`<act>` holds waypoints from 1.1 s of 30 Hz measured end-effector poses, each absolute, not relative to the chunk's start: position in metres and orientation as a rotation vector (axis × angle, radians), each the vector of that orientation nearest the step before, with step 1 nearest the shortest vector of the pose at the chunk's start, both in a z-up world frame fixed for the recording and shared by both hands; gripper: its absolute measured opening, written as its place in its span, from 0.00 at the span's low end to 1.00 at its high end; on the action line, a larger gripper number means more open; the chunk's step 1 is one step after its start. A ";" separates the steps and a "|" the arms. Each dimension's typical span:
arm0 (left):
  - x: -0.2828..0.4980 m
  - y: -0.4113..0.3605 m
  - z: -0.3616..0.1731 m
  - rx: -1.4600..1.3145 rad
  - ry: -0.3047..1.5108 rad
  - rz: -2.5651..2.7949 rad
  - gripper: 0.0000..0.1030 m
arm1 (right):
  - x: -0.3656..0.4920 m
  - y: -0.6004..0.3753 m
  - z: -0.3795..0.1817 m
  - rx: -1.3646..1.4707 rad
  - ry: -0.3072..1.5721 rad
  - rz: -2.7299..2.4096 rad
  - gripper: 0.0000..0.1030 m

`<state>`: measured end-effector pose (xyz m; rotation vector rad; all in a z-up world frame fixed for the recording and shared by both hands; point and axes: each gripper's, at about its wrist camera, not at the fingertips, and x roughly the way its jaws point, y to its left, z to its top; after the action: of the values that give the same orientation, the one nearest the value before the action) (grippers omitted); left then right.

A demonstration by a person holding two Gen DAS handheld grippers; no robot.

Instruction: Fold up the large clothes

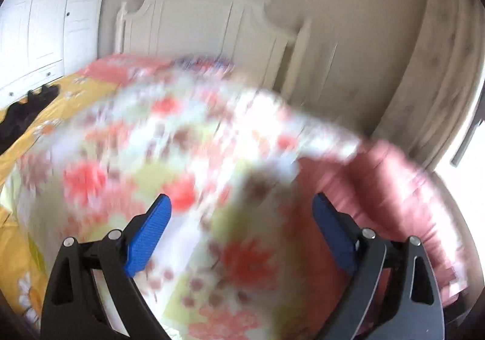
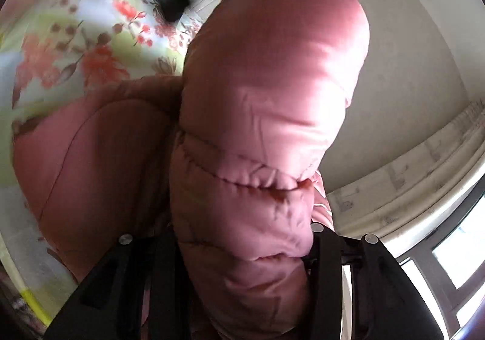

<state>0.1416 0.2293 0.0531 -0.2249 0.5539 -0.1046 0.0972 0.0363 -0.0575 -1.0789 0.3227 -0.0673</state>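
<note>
While the fold is under way, these lines set everything against the pink quilted puffer jacket.

Jacket: the pink quilted puffer jacket (image 2: 266, 115) has one thick padded roll standing up between the right gripper's (image 2: 245, 252) fingers, its long axis running straight away from that claw; the rest of it slumps on the bed below and to the left.

Right claw: narrow, clamped on that padded roll; the pads themselves are buried in the fabric.

Left claw: the left gripper (image 1: 242, 218) is spread wide, its blue pads (image 1: 151, 233) holding nothing; floral fabric lies beneath the gap, not pinched.

Key relation: from the left claw the jacket (image 1: 394, 197) lies off to the right and a little ahead, beside the floral cover's edge, so the right hand is much the nearer and already has it.

Bed cover: the white floral quilt with red blossoms (image 1: 145, 158) lies beside and under the jacket, blurred in the left view.

Farther out: a yellow flowered sheet (image 1: 54, 109) beyond the quilt, with a dark garment (image 1: 27, 112) on it.

Judgement: the coming move likely needs the free left claw to swing right to the jacket's loose part.
</note>
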 end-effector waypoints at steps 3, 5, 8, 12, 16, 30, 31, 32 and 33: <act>0.134 0.195 0.109 -0.113 0.455 -0.251 0.97 | 0.082 0.033 -0.076 -1.172 0.241 -0.067 0.44; 0.143 0.156 0.133 -0.061 0.458 -0.401 0.98 | 0.075 0.029 -0.081 -1.194 0.212 -0.057 0.44; 0.176 0.087 0.140 0.083 0.559 -0.478 0.98 | 0.073 0.023 -0.082 -1.191 0.201 -0.053 0.44; 0.227 0.017 0.076 0.270 0.788 -0.470 0.98 | 0.075 0.019 -0.083 -1.190 0.192 -0.049 0.48; 0.258 0.029 0.003 0.175 0.868 -0.536 0.98 | 0.056 0.000 -0.070 -1.106 0.257 0.083 0.58; 0.231 0.053 0.025 0.165 0.751 -0.460 0.98 | 0.084 -0.053 -0.025 -0.432 0.558 0.390 0.61; 0.225 0.054 0.042 0.172 0.733 -0.410 0.98 | 0.089 -0.045 -0.029 -0.483 0.537 0.365 0.61; 0.222 0.054 0.054 0.171 0.711 -0.384 0.98 | 0.087 -0.038 -0.036 -0.532 0.496 0.336 0.61; 0.218 0.055 0.067 0.165 0.686 -0.368 0.98 | 0.085 -0.037 -0.038 -0.546 0.482 0.321 0.61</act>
<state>0.2175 0.0548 0.0665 0.1648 0.6858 -0.3679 0.0846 -0.0366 -0.0384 -0.5461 0.4817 0.3214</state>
